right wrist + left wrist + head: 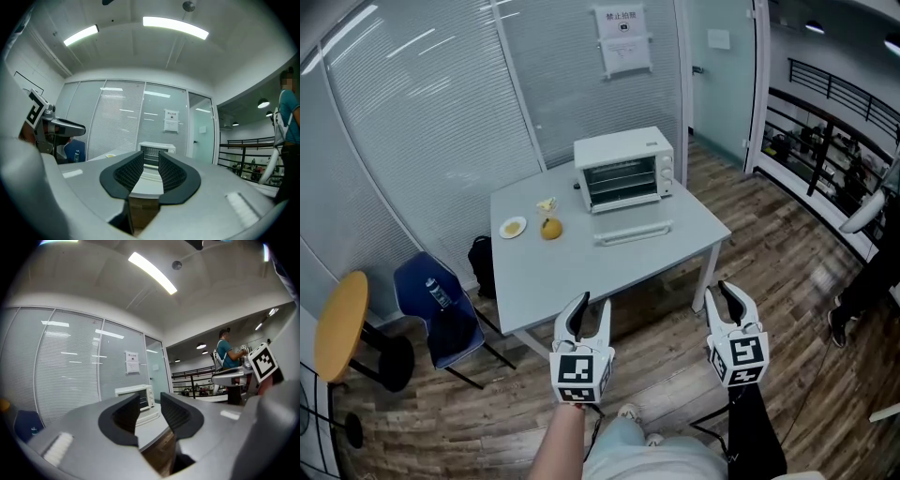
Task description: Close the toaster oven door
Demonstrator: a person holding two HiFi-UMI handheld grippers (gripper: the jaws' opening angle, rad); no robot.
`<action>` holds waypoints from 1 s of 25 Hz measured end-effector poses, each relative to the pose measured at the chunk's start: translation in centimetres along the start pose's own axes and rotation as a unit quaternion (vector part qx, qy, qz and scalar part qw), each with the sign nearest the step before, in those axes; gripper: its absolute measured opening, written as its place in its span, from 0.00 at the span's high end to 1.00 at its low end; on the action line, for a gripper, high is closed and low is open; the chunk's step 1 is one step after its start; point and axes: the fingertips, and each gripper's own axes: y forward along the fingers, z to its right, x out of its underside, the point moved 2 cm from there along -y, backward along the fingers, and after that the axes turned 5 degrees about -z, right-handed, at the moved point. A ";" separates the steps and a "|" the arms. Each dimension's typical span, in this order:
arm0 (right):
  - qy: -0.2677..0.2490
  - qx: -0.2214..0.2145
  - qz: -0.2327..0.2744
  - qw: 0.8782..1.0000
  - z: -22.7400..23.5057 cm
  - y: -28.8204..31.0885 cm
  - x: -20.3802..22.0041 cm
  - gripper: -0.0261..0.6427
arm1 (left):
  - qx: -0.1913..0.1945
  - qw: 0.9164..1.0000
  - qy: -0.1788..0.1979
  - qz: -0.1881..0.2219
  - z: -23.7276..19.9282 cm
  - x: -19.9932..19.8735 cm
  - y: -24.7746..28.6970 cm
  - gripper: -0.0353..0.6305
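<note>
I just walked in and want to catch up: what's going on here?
A person holds the left gripper and right gripper short of a grey square table. Both grippers are open and empty. On the table stands a white toaster oven with its door folded down open; nothing touches it yet.

Left gripper (592, 305) and right gripper (719, 294), both empty, jaws apart

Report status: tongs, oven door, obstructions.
Left tongs, right tongs open, empty, short of table. Toaster oven door down flat. Plate, fruit to its left, off path.
</note>
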 end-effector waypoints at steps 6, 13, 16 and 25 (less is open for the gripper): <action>-0.003 -0.005 0.002 1.000 0.7 3.6 -0.3 0.84 | 0.004 1.000 0.010 0.001 -1.0 -0.7 3.2 0.73; 0.002 -0.007 0.008 1.000 2.2 8.7 -0.4 0.84 | 0.005 1.000 0.014 -0.001 -2.9 0.0 8.8 0.73; 0.002 -0.007 0.012 1.000 2.9 11.3 -0.7 0.84 | 0.008 1.000 0.013 -0.003 -3.8 0.2 11.3 0.73; 0.007 -0.004 0.006 1.000 4.4 20.1 -1.0 0.84 | 0.002 1.000 0.010 -0.012 -9.2 0.0 19.6 0.73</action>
